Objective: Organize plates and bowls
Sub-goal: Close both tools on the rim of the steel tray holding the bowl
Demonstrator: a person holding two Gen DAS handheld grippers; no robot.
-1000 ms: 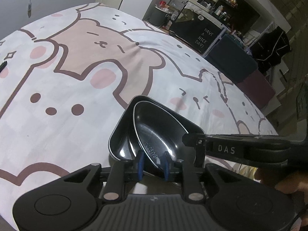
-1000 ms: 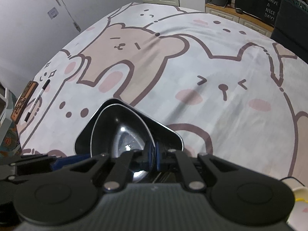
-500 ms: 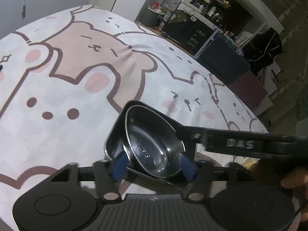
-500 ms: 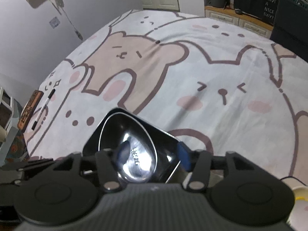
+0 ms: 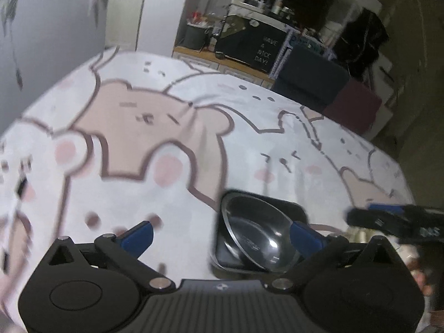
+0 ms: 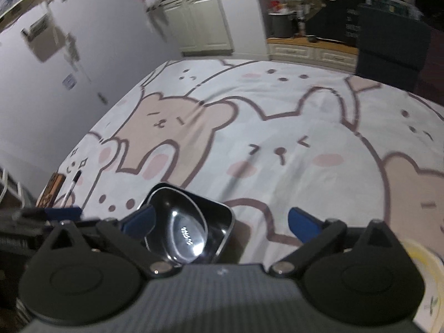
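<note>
While nested on the cloth (image 6: 277,116), metal bowl (image 6: 181,229) in black dish (image 6: 222,216), bedsheet edges well apart.

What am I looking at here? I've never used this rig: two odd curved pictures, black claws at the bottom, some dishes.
Each picture comes from a fisheye camera on a hand-held gripper, looking along its two blue-tipped fingers. A person carries one in each hand; there is no robot arm. The left gripper and right gripper have just been opening and now stand wide, holding nothing. On the cartoon-bear cloth sits a shiny metal bowl nested in a dark square dish. A pale yellow plate shows at the right view's edge, a marker pen far left.
</note>
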